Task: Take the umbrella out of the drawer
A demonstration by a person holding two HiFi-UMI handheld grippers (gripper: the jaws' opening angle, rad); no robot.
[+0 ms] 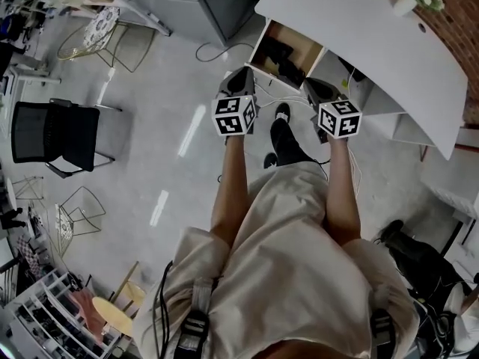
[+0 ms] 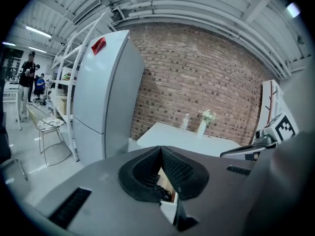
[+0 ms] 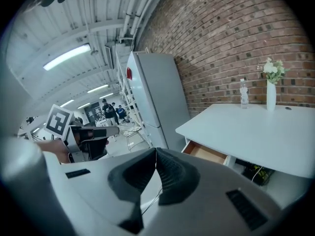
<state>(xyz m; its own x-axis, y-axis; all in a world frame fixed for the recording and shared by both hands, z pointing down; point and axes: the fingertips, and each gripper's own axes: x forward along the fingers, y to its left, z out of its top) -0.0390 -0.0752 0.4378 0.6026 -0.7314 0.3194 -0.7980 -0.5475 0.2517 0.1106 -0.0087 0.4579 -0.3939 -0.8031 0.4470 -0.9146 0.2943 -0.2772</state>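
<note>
Head view, steeply down onto a standing person in pale clothing: both bare forearms stretched straight ahead, side by side and roughly parallel, aimed toward the white table [image 1: 359,43] at upper right. Left gripper [image 1: 238,81] and right gripper [image 1: 323,90] held out short of the table's edge, near but not touching the open drawer [image 1: 293,36] beneath it, each topped by its marker cube. Both noses tipped slightly downward, pointing at the drawer front.

Inside the drawer, on the wooden bottom: a dark bulk, apparently the umbrella [image 1: 288,58], lying low and untouched. Too small and shadowed to tell its long axis or which end faces outward. Glimpsed again in left gripper view as a dark tangle on the wood, just beyond the jaw tips [image 2: 161,191].

Left gripper view: left gripper [image 2: 161,150] closed, ribbed pads meeting at the tips, nothing pinched between. Beyond it a grey fridge [image 2: 106,97], a brick wall [image 2: 211,77], and on the table a bottle [image 2: 185,122] beside a white vase [image 2: 202,127] of flowers.

Right gripper view: right gripper [image 3: 155,152] likewise closed tight and empty, drawer [image 3: 209,154] ahead and slightly right, pulled out under the tabletop.

Off to the left in head view, well apart: a black chair [image 1: 56,133].
</note>
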